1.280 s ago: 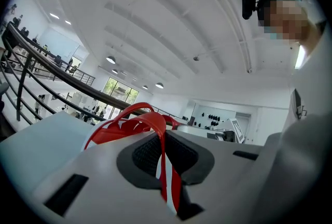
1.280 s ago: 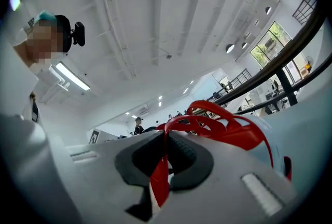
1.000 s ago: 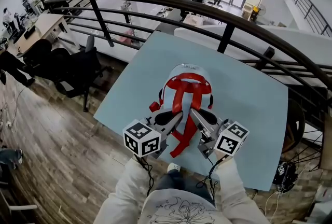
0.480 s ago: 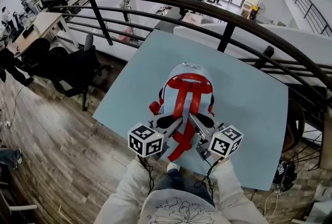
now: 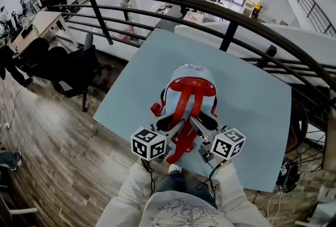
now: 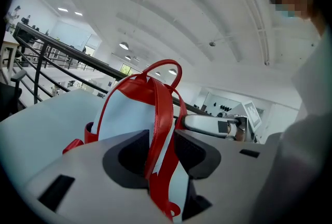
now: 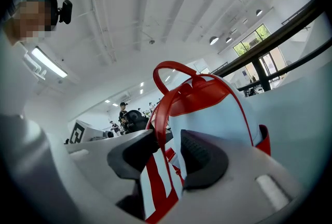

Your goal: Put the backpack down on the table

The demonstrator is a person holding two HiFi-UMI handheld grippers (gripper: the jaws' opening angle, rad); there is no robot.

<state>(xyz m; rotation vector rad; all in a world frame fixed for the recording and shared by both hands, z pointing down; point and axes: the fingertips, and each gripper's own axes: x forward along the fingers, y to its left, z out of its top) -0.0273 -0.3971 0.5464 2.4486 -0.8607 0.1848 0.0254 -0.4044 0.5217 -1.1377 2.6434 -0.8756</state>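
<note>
The light-blue backpack with red straps lies on the pale blue table, its top handle toward the far side. My left gripper and right gripper are side by side at its near end. Both have just been opening. In the left gripper view a red strap runs loose through the gap of the left gripper, with the backpack behind. The right gripper likewise has a red strap between its parted pads, in front of the backpack.
A dark curved railing runs along the table's far side. An office chair stands on the wooden floor to the left. The table's near edge is just under my grippers. Dark gear lies beyond the table's right corner.
Both grippers sank slightly with the backpack, which has settled on the table. Their jaws were shut on the red straps and now stand apart.
</note>
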